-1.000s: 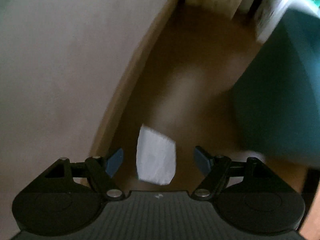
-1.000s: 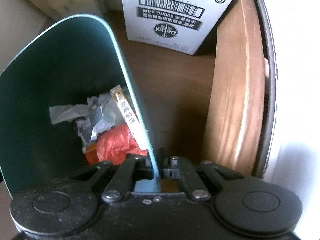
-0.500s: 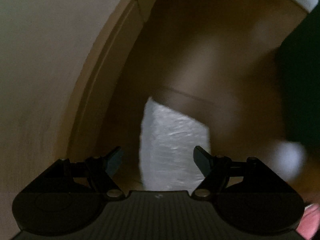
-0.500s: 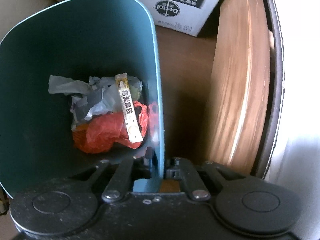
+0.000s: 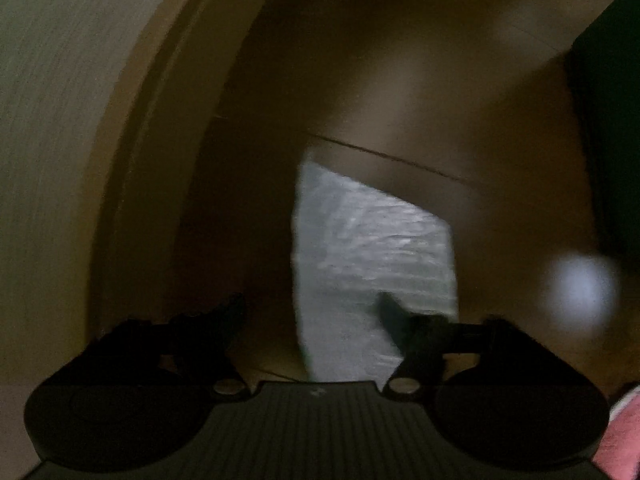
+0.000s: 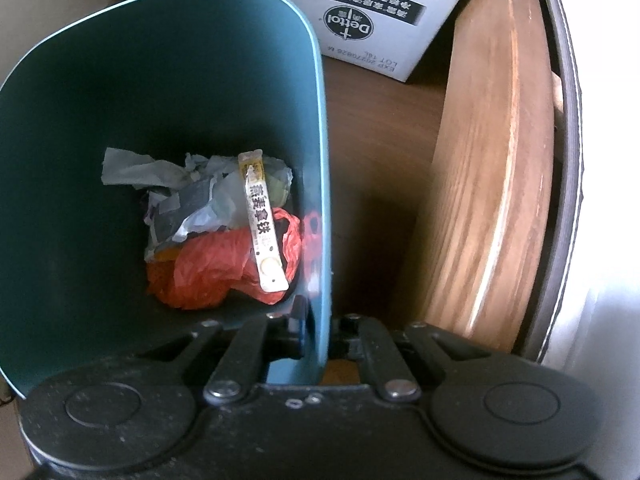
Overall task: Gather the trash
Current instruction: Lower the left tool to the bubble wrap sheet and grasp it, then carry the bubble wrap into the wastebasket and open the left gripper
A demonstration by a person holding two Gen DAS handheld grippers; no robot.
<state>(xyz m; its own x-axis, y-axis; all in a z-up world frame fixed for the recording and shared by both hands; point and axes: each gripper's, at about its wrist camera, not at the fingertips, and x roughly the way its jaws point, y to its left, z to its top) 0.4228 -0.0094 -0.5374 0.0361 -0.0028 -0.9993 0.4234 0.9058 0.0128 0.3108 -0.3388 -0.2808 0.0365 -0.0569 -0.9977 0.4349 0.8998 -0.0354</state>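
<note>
Brown wood floor (image 5: 420,80) w/ white wrapper (image 5: 360,248)

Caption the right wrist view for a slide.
Right gripper clamps the teal bin's wall; orange bag and wrappers lie inside.

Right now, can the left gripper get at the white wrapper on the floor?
Probably yes: the left gripper is closing around the white wrapper, which lies flat on the bare floor with nothing over it.
</note>
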